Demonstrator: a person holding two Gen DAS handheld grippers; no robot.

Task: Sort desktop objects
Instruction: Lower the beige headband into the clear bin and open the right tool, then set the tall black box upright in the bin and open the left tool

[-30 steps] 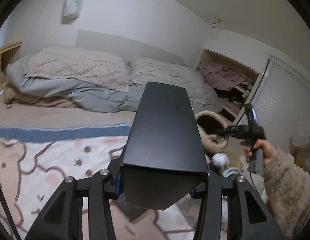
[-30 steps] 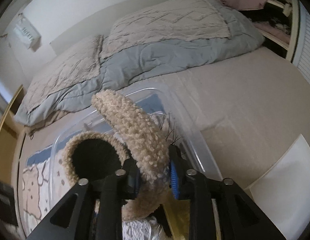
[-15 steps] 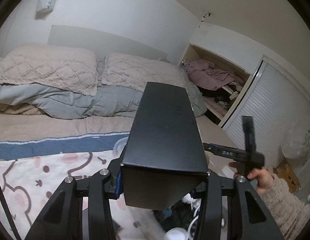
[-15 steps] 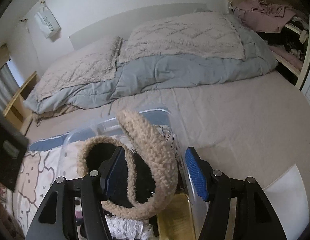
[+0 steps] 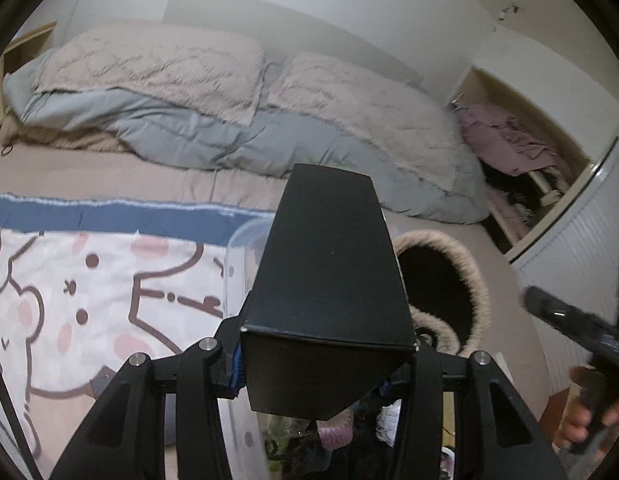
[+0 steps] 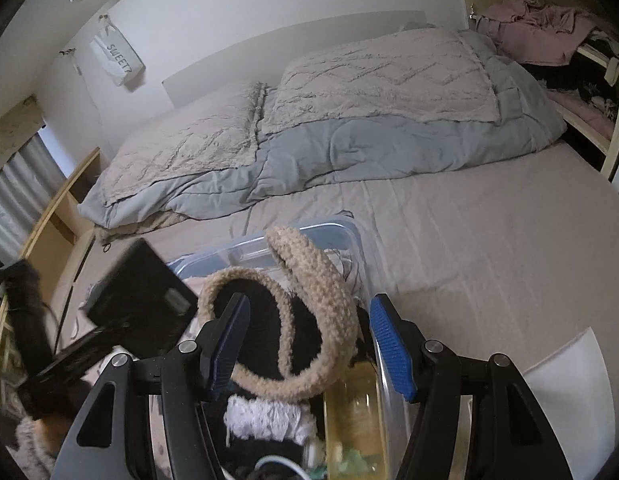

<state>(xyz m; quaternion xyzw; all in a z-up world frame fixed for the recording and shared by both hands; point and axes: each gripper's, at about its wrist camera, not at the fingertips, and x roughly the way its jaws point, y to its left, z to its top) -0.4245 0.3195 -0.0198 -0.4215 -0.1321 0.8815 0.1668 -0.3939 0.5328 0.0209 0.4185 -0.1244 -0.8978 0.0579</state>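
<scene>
- The right gripper's (image 6: 309,344) blue fingers (image 6: 391,346) now stand apart, clear of the fuzzy tan headband (image 6: 321,320) they pinched a second ago; the band rests loose between them at the centre of the right wrist view, leaning on a fur-trimmed black hat (image 6: 253,320).
- The left gripper's (image 5: 317,364) fingers (image 5: 235,360) are closed on a black box (image 5: 325,280), which fills the middle of the left wrist view, as it did a second ago.
- Both band and hat sit inside the clear plastic bin (image 6: 341,232), above white lace and a yellowish bottle at the lower centre.
- Judged from this, the headband is delivered and the right hand is free for another item.
- In the left view the bin's rim (image 5: 245,236) and the hat (image 5: 441,280) now show just behind the box; a second ago the hat was off to the right.
- The box looks next in line for the bin, though space there appears tight.
- The bin lies on a bed (image 6: 489,248) with a cartoon blanket (image 5: 89,280) at the left.
</scene>
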